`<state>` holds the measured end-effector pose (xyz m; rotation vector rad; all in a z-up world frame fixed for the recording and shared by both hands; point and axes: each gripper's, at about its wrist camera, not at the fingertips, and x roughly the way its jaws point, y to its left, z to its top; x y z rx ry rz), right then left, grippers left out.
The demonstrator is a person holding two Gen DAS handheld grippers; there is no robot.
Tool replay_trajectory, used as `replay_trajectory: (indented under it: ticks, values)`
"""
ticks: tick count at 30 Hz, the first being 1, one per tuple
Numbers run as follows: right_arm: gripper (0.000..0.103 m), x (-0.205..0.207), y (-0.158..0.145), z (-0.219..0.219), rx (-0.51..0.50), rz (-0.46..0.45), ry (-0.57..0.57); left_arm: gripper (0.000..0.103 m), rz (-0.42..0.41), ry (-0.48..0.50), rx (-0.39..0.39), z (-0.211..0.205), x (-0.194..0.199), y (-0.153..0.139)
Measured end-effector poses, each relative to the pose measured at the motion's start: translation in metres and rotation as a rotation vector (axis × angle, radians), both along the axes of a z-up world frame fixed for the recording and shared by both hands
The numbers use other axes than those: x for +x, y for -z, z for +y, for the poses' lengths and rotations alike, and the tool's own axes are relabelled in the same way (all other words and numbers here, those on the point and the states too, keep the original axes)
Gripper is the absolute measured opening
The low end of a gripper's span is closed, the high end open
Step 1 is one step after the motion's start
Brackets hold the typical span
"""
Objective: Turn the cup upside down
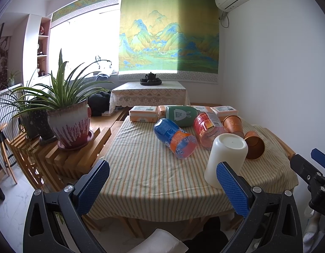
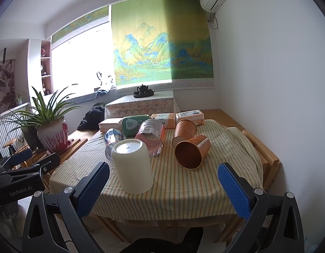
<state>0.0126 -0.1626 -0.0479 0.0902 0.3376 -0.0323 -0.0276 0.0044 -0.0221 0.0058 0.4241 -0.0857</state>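
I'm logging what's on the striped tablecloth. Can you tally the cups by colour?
White cup: 1
Copper-orange cups: 2
Green cup: 1
Blue-and-orange cup: 1
Clear red-labelled cup: 1
Total: 6

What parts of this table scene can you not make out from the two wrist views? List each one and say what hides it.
- White cup: its mouth faces the tablecloth in both views, so the inside is hidden.
- Blue bottle, right wrist view: mostly behind the white cup.
- Label text on the orange boxes, left wrist view: too small to read.
- Floor beneath the table: blocked by the gripper frames in both views.
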Motion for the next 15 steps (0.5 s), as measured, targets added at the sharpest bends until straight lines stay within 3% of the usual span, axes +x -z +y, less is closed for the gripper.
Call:
replay_trajectory:
  ticks: [15]
  values:
    - [0.102,0.0043,0.0062,0.0008,0.004,0.013,-0.003,0.103,0.005,-0.001,0.006,-0.0022,0.0045,0.0029]
